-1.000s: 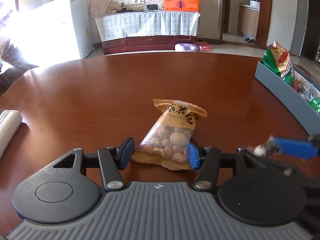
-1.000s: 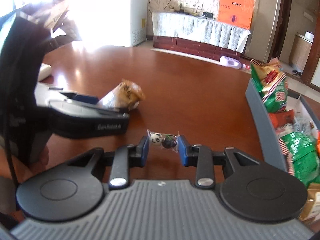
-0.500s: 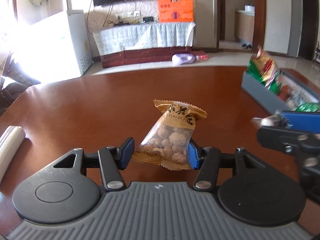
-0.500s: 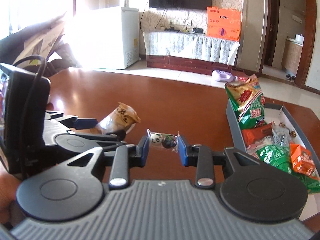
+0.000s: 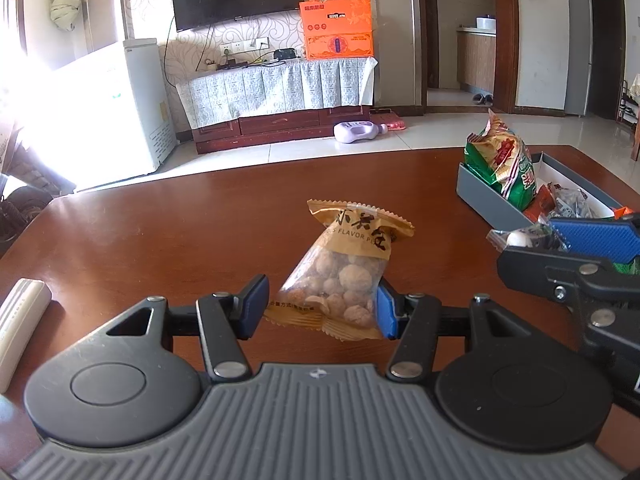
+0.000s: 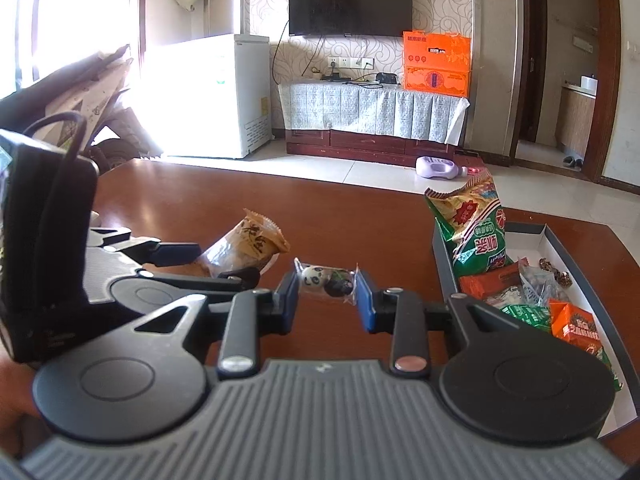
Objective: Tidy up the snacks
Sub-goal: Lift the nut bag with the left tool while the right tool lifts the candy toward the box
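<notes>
My left gripper is shut on a clear and tan bag of coated peanuts and holds it above the brown table. My right gripper is shut on a small clear packet with a white and a dark candy, also lifted. The grey snack box lies to the right, with a green and red chip bag standing in its far end and several small packets inside. In the left wrist view the box is at the far right, behind the right gripper.
A white remote-like object lies at the table's left edge. The left gripper's body fills the left of the right wrist view. Beyond the table are a white freezer, a TV cabinet and an orange carton.
Both grippers have risen and tilted up with their snacks. The snack box has come further into both views, and the right gripper sits closer to it.
</notes>
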